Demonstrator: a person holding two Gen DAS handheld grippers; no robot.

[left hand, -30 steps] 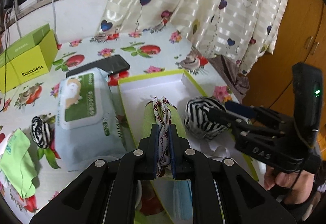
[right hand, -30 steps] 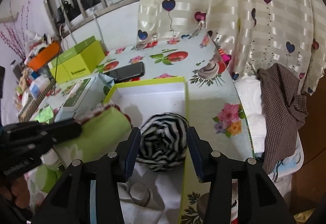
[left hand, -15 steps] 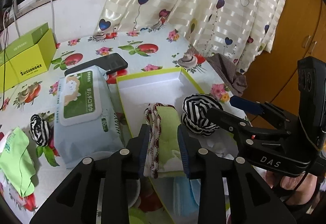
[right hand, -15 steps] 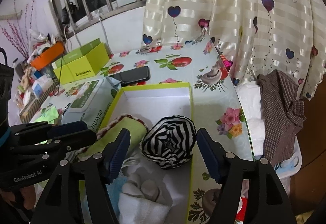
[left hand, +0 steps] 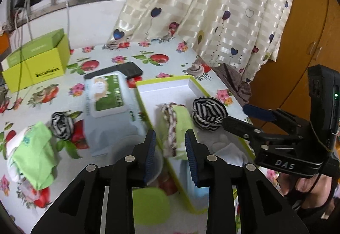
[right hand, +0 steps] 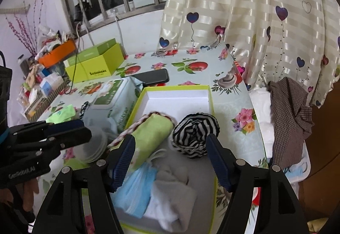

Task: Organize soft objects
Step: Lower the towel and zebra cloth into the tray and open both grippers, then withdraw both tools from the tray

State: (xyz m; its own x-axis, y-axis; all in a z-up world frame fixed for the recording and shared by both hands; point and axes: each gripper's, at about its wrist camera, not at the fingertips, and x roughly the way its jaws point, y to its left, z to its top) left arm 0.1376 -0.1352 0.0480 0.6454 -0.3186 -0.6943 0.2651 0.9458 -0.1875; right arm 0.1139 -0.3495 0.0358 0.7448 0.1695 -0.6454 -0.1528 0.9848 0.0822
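- While both grippers are hovering over the open box (right hand: 209,93), each is standing open and holding nothing.
- Left gripper (left hand: 170,146): jaws have just been opening; the green rolled cloth (left hand: 180,119) is lying free beyond them inside the box.
- Right gripper (right hand: 171,152): jaws have just been widening; the striped black-and-white roll (right hand: 194,134) is sitting between them untouched, beside the green cloth.
- Blue and white cloths (right hand: 170,197) are lying at the box's near end.
- Second striped roll (left hand: 62,125) and wipes pack (left hand: 108,106) are resting on the tabletop (left hand: 170,64).
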